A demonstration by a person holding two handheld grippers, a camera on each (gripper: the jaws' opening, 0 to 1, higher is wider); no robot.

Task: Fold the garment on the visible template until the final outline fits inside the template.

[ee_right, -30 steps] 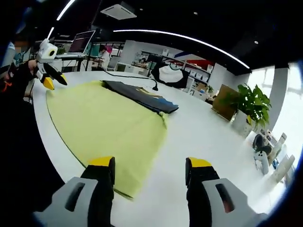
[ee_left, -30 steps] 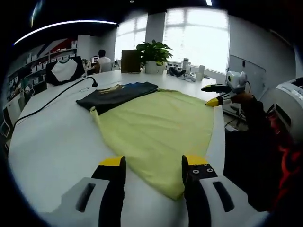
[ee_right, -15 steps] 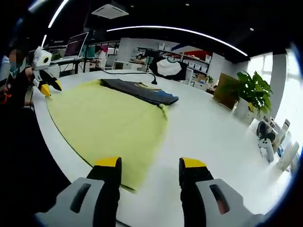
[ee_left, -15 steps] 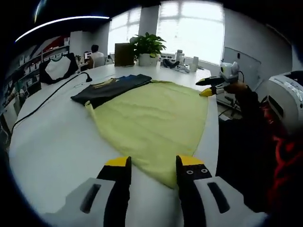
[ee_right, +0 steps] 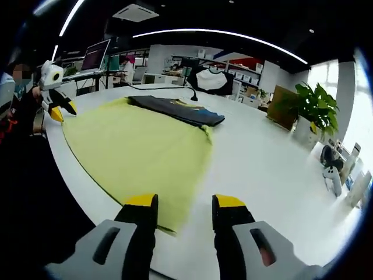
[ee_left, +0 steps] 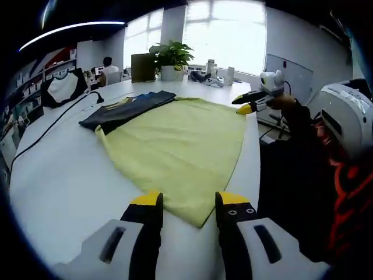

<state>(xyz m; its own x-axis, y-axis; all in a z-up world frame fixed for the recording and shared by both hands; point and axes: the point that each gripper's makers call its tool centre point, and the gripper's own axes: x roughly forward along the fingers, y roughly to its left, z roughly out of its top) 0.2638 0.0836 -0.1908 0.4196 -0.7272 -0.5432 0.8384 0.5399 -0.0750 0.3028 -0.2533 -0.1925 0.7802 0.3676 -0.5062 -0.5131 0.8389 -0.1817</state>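
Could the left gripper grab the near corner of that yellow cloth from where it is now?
Probably yes. The left gripper is open, its jaws on either side of the yellow cloth's corner, and nothing lies between them on the white table.

I see a large white desk (ee_left: 64, 175). On it a yellow-green garment (ee_left: 178, 146) lies spread flat, a dark folded garment (ee_left: 125, 111) lies touching its far edge, and a black cable (ee_left: 52, 125) runs beside them.
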